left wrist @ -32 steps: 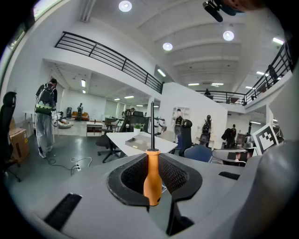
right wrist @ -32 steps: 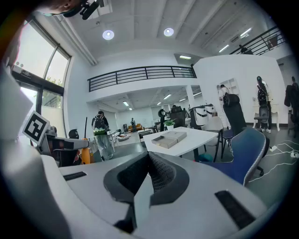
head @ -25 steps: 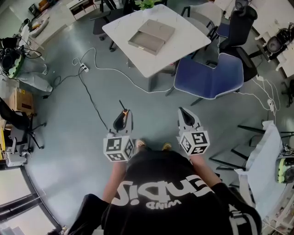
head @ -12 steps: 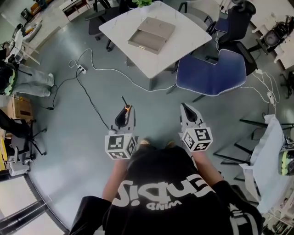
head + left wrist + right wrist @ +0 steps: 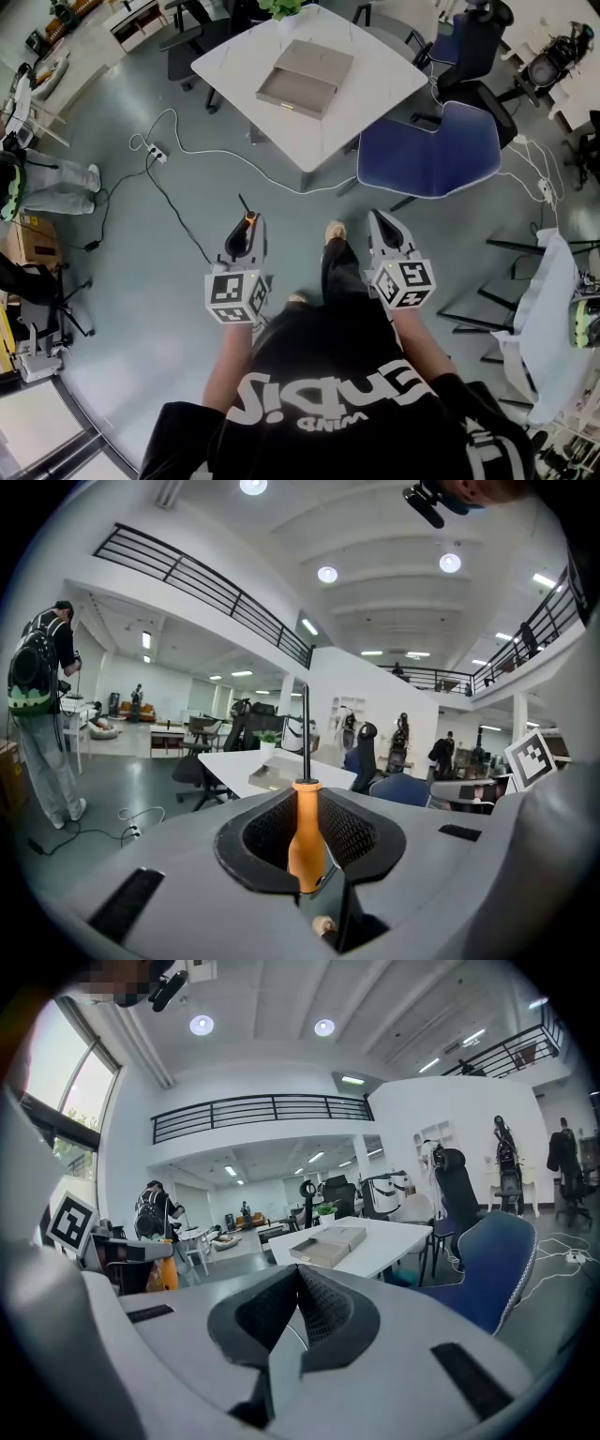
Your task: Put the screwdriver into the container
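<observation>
A screwdriver [image 5: 305,832] with an orange handle and a thin dark shaft stands upright between the jaws of my left gripper [image 5: 246,228], which is shut on it; in the head view the screwdriver [image 5: 246,211] points ahead over the floor. My right gripper [image 5: 382,226] is shut with nothing between its jaws, level with the left one. The container, a flat grey open box [image 5: 306,77], lies on the white table [image 5: 375,94] well ahead of both grippers. From the right gripper view the box [image 5: 327,1245] shows on the table's near side.
A blue office chair [image 5: 429,152] stands between the right gripper and the table. A white cable with a power strip [image 5: 152,154] runs across the grey floor at left. A person with a backpack [image 5: 42,696] stands far left. More chairs and desks ring the room.
The person has walked forward: the table and box sit nearer and lower in the head view, and a foot now shows between the grippers. Both grippers keep their hold and spacing.
</observation>
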`<state>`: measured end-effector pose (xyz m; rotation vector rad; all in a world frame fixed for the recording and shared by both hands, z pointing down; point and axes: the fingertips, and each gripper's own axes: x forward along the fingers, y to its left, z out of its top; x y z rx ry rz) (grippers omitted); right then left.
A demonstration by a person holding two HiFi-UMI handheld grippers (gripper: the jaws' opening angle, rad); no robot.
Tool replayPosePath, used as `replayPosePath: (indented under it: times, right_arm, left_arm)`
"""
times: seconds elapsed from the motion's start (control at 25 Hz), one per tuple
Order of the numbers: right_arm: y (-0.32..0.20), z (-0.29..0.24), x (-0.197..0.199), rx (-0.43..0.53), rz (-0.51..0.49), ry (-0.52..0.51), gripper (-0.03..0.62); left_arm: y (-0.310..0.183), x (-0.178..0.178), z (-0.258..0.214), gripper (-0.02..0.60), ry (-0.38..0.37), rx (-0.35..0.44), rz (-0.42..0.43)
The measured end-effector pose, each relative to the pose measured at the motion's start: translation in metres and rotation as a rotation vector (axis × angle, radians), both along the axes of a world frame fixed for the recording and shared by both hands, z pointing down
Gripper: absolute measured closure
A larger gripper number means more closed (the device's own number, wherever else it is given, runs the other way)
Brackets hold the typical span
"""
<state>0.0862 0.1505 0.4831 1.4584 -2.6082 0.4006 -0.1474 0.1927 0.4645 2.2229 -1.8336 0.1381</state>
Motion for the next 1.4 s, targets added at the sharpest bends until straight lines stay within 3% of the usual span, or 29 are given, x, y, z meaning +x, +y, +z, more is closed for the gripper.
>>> replayPosePath:
  times: [0.4,1.0,1.4]
  right_arm:
    - [-0.105,-0.001,-0.019,0.007,-0.020,-0.009,0.582]
    - [-0.290,-0.018,-0.040,0.002,-0.149,-0.022,0.582]
    - [-0.373,-0.016,-0.049,-0.014,-0.206,-0.021,0.582]
  left_arm:
    - [-0.100,-0.010,0.004,0.505,0.011,-0.002,0.009]
    - [-0.267,-0.013,-0.019,0.505,0.033,-0.025,-0.040]
    - [-0.332,-0.020,-0.015,0.505,0.055,-0.037,-0.106]
